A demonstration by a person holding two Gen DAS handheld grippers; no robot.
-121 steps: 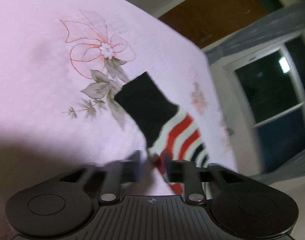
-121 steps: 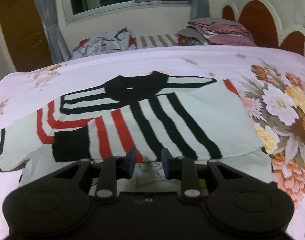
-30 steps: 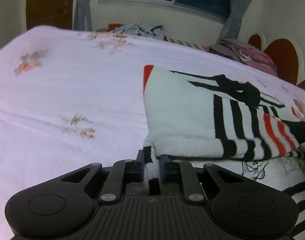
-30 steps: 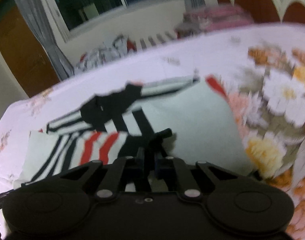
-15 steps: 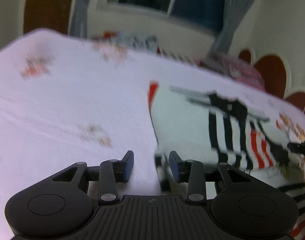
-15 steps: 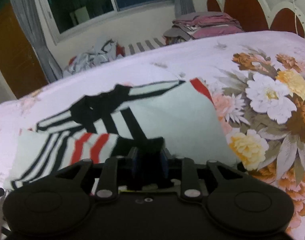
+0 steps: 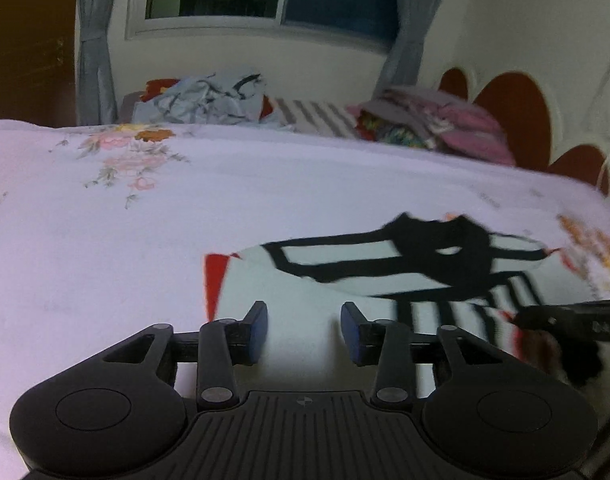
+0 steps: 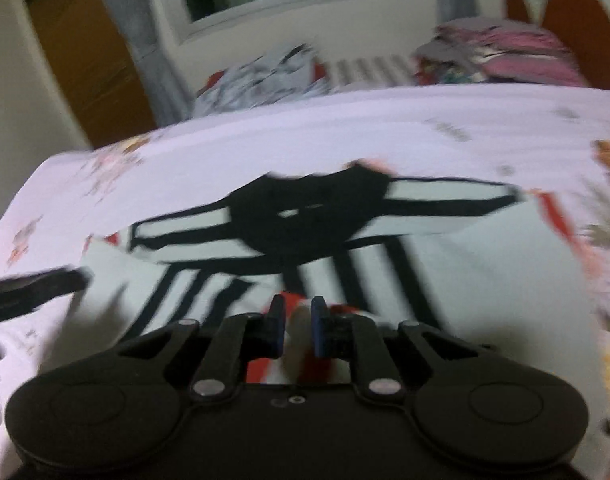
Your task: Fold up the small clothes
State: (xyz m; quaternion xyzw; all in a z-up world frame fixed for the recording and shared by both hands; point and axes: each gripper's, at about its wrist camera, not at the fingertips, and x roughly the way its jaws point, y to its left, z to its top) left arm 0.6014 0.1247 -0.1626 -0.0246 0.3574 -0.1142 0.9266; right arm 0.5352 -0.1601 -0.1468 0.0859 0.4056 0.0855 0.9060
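Striped sweater (image 8: 385,264) is spread on the bed (image 7: 105,272). Left gripper (image 7: 304,330) jaws are opening, nothing between them. Right gripper (image 8: 296,328) jaws are closing around a sweater fold.

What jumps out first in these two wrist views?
The white knit sweater with black and red stripes, lying partly folded across the middle of the pale pink floral bedsheet. Next, the black left tongs, jaws opening with nothing between them, over the sweater's near edge. Far behind lies a crumpled grey clothes heap under the window.
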